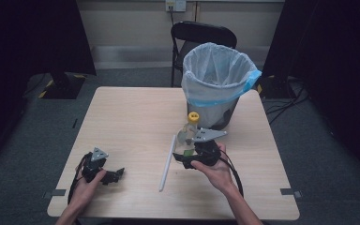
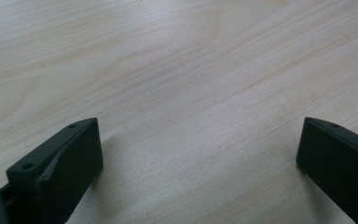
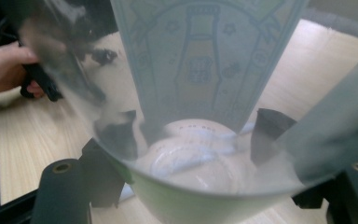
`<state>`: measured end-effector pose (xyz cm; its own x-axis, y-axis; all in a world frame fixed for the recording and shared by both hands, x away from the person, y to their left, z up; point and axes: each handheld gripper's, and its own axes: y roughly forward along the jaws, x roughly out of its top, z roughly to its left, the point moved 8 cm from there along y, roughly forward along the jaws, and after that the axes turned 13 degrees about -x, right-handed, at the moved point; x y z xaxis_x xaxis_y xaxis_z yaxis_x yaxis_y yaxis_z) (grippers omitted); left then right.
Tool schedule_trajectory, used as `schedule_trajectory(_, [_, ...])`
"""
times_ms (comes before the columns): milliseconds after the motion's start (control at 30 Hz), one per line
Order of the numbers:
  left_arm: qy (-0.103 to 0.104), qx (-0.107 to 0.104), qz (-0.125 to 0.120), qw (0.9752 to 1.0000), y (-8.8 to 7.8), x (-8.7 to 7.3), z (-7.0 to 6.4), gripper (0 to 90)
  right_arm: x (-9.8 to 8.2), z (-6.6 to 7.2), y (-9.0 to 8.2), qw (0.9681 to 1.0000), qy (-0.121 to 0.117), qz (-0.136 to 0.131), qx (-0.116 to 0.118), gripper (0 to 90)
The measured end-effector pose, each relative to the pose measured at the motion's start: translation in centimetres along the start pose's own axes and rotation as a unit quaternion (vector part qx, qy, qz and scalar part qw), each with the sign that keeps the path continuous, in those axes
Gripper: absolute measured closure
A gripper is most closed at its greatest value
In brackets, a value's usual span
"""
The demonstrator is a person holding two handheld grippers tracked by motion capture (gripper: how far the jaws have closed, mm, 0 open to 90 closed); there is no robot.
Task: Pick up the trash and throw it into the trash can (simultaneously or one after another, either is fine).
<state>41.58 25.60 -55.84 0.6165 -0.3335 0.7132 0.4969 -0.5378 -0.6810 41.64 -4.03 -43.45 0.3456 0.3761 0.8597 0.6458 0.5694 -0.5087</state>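
1. The clear plastic bottle (image 1: 187, 133) with the yellow cap (image 1: 193, 116) sits just right of the middle of the high view, upright, directly in front of the grey bin. In the right gripper view the bottle (image 3: 200, 70) takes up the middle and upper frame, and you look through its see-through wall at a printed label showing a drawn bottle.
2. Your right gripper (image 1: 191, 158) has the bottle pinched by its lower body. In the right gripper view its black jaws stand on either side of the rounded base, set wide because the bottle is wide, with the pads pressed against the plastic.
3. Your right hand (image 1: 217, 172) wraps the gripper body from below, at lower right of centre in the high view, with the cable looping beside the wrist.
4. A long white strip (image 1: 167, 162) lies flat on the table just left of the bottle and gripper, running from the bottle's height down toward the lower edge of the frame.
5. The waste bin (image 1: 215, 86), lined with a white bag with a blue edge, stands in the upper middle right, near the far edge of the wooden table (image 1: 126, 122).
6. Your left gripper (image 1: 114, 175) rests at lower left of the high view, well apart from the bottle. In the left gripper view its jaws are spread wide over bare wood, with nothing between them.
7. A black chair (image 1: 201, 35) stands behind the bin at top centre.
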Motion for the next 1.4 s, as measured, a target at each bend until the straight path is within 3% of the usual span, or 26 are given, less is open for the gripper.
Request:
schedule_trajectory(367, [0.005,-0.001,0.005,1.0000,-0.1,0.0,0.1,0.0,2.0,-1.2,-1.7,0.9999,0.008,-0.014,0.000,27.8])
schedule_trajectory(933, [0.006,-0.002,0.006,1.0000,-0.1,-0.1,0.1,0.0,6.5,-2.8,-3.3,0.9994,0.000,-0.033,-0.006,27.8])
schedule_trajectory(1400, [0.007,-0.002,0.006,1.0000,-0.1,-0.1,0.1,0.0,10.4,-4.7,-5.1,0.9972,0.007,-0.072,-0.017,27.7])
